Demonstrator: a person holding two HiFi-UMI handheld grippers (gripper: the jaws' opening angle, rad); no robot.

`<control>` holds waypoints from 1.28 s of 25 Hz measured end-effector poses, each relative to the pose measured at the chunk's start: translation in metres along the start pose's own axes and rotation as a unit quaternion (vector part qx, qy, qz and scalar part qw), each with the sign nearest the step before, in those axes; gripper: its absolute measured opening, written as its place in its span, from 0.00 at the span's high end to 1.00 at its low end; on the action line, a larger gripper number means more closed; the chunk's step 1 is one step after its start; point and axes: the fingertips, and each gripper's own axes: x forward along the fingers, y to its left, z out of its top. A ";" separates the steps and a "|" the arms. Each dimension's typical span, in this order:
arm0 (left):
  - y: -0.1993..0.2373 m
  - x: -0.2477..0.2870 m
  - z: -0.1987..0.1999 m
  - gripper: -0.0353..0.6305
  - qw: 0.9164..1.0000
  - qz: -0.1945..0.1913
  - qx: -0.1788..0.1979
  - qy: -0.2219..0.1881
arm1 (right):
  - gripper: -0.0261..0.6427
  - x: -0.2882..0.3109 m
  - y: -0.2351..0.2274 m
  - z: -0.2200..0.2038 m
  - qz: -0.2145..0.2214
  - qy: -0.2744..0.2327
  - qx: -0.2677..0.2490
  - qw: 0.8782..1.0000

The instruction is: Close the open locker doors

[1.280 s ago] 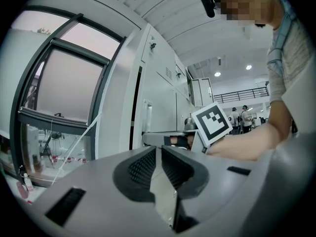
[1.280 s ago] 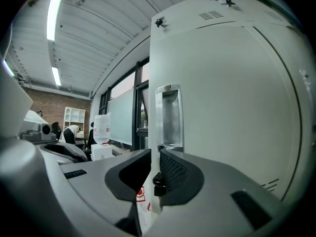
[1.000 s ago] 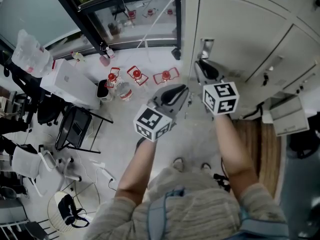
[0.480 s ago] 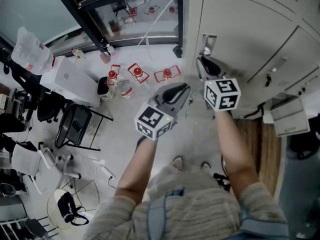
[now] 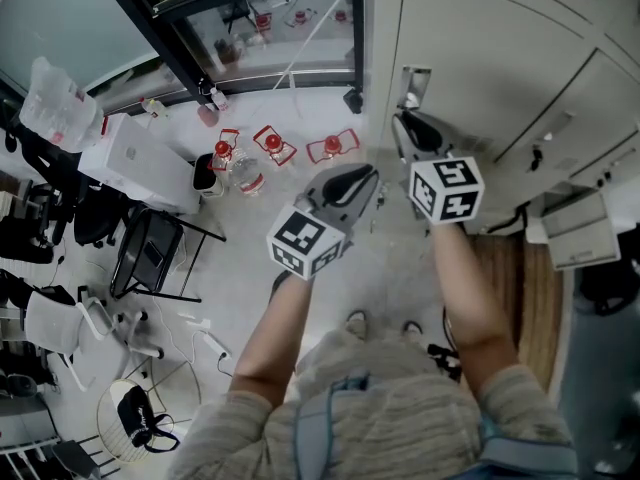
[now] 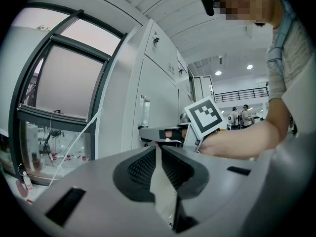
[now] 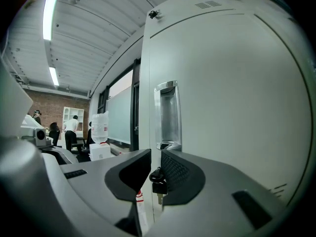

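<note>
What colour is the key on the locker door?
The key has a black head; clearest in the right gripper view.

Lockers (image 5: 600, 108) fill the head view's upper right; bottles (image 5: 272, 150) stand left of them. The right gripper (image 5: 402, 120) sits at a door (image 5: 480, 68) edge, the left gripper (image 5: 372, 175) beside it.

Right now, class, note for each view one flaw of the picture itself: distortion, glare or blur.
Head view: the wide-angle lens bows the pale grey metal locker door. Left gripper view: dark vignette corners, washed-out tall window. Right gripper view: fisheye curves the locker; the ceiling strip light blows out; the small black key in the tongs reads sharp.
</note>
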 end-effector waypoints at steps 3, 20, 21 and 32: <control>-0.001 0.000 0.000 0.91 1.000 -0.004 0.000 0.000 | 0.89 -0.004 0.001 0.002 0.000 -0.002 -0.004 1.000; -0.059 0.039 0.002 0.91 0.998 -0.069 0.000 -0.001 | 0.89 -0.100 -0.020 -0.018 -0.031 0.004 0.002 1.000; -0.066 0.044 0.002 0.91 0.997 -0.076 0.000 -0.001 | 0.89 -0.109 -0.023 -0.020 -0.035 0.005 0.002 0.999; -0.188 0.118 0.005 0.91 0.989 -0.150 0.006 0.006 | 0.89 -0.240 -0.095 -0.043 -0.090 0.004 0.023 0.996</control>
